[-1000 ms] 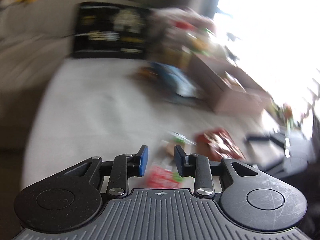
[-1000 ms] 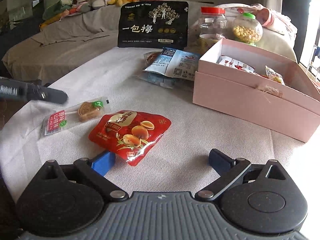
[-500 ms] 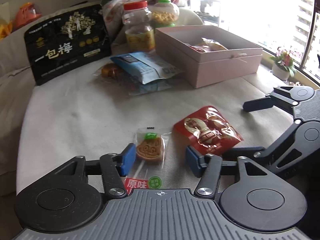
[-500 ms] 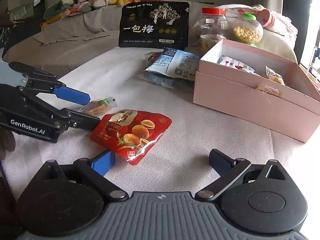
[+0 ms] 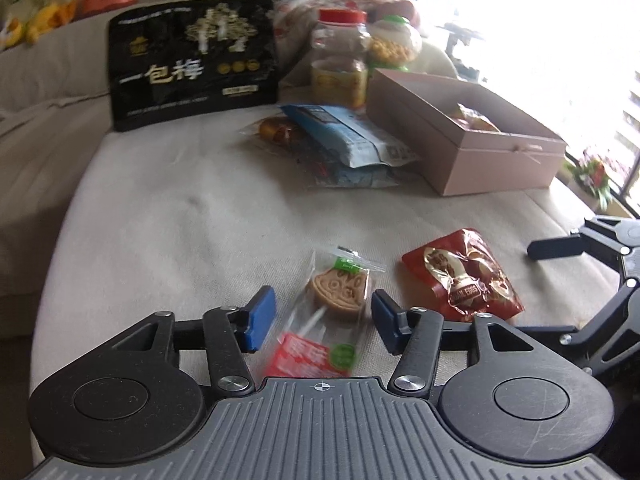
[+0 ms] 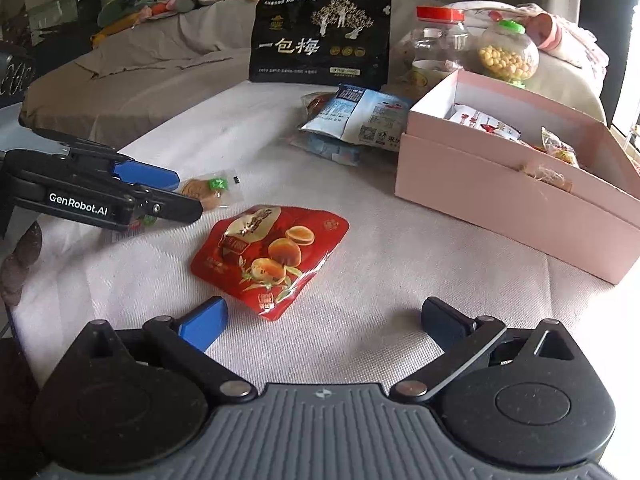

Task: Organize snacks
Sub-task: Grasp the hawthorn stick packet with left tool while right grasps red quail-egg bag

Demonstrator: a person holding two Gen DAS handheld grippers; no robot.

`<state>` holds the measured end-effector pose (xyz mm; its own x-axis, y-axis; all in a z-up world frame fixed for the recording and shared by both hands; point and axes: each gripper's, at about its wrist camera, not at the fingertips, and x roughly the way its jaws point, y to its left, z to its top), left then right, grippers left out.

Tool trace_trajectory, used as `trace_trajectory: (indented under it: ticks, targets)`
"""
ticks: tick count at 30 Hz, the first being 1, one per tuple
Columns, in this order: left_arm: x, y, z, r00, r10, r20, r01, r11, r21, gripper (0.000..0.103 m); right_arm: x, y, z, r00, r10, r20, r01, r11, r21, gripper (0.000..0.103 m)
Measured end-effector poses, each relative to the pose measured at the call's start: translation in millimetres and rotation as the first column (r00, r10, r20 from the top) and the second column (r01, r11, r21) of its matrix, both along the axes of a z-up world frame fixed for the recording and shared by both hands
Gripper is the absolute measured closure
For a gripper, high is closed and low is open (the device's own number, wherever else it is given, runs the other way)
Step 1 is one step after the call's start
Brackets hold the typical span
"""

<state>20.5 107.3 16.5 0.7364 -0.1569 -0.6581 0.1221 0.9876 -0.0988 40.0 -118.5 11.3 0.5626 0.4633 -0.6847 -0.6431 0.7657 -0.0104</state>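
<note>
A clear-wrapped lollipop cookie [image 5: 338,290] lies on the cloth between the open fingers of my left gripper [image 5: 322,318], which straddles it without squeezing. It also shows in the right wrist view [image 6: 204,192], partly behind the left gripper [image 6: 176,196]. A red snack pouch [image 5: 464,276] lies just right of it. My right gripper [image 6: 322,322] is open and empty, low over the cloth just before the red pouch [image 6: 268,256]. An open pink box [image 6: 520,172] with several snacks inside stands at the right.
A black plum bag [image 6: 322,40] stands at the back. Blue-white packets [image 6: 356,114] lie in a pile beside the box. Two jars [image 6: 508,54] stand behind it. The sofa-like surface [image 5: 180,216] drops off at the left and front edges.
My left gripper has come down and forward around the lollipop cookie, its fingers opening wider. My right gripper has stayed still and open.
</note>
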Motion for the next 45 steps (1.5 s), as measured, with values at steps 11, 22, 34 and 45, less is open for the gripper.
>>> trace_trajectory:
  ticks: [11,22,34,45]
  targets:
    - [-33.4,10.5,-5.4,0.982,0.182,0.05,-0.181,0.983,-0.019,0.057,-3.5,19.0,23.4,0.998,-0.053,0.027,0.051,0.996,0.071,0.003]
    - [-36.7,9.6,-7.0,0.977,0.205,0.063,-0.204,0.979,-0.033,0.055,-0.7,65.4,10.5,0.995,-0.013,0.096,0.018,0.998,-0.062,0.005]
    - [-41.6,17.3,-9.1,0.973,0.215,0.079,-0.207,0.973,-0.104,0.054,11.1,37.6,13.3,0.999,-0.048,-0.01,0.047,0.997,-0.057,0.005]
    - [-43.0,17.3,-9.1,0.973,0.215,0.082,-0.206,0.972,-0.111,0.054,8.6,65.0,18.9,0.999,0.023,-0.028,-0.024,0.999,-0.046,0.033]
